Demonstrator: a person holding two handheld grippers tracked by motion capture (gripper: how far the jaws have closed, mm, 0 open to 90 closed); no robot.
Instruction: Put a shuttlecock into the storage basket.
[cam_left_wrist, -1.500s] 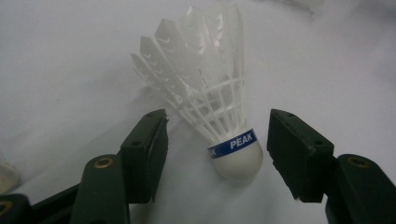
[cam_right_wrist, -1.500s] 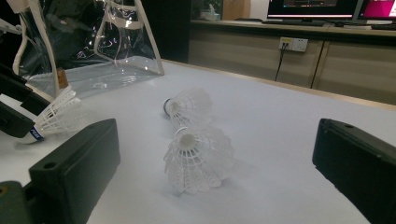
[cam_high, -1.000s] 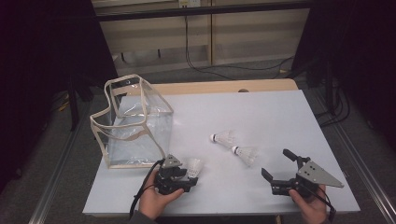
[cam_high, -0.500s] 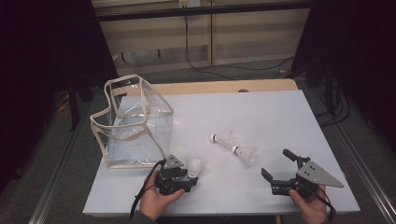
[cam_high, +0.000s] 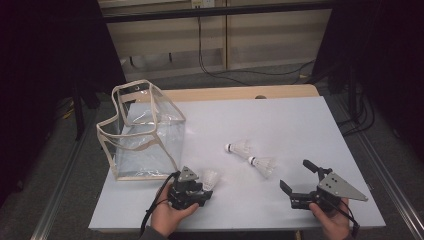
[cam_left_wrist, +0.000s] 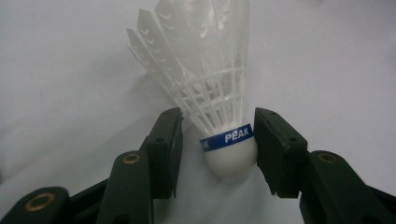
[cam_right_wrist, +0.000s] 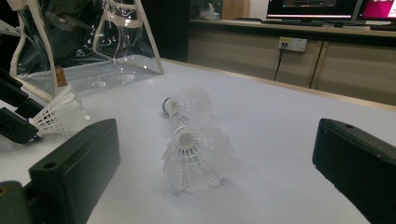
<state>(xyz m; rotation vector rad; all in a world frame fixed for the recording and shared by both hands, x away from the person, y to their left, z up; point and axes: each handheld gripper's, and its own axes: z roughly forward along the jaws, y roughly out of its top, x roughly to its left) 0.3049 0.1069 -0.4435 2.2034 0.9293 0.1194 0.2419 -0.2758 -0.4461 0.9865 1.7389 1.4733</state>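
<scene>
The left gripper (cam_left_wrist: 217, 140) has just been closing, its jaws flanking the cork of the shuttlecock (cam_left_wrist: 212, 88) lying on the table (cam_high: 280, 120), feathers pointing away, one pad touching, no firm pinch yet.

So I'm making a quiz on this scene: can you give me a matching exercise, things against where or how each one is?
Things:
1. clear bag
2. shuttlecock with the blue band
3. pair of shuttlecocks
4. right gripper

Places or states:
a. lying mid-table, untouched
b. jaws open, nothing between them
c. standing at the table's left side
d. cork between the left gripper's closing jaws, one pad at the cork, the other still apart

Pairs: 1-c, 2-d, 3-a, 4-b
</scene>
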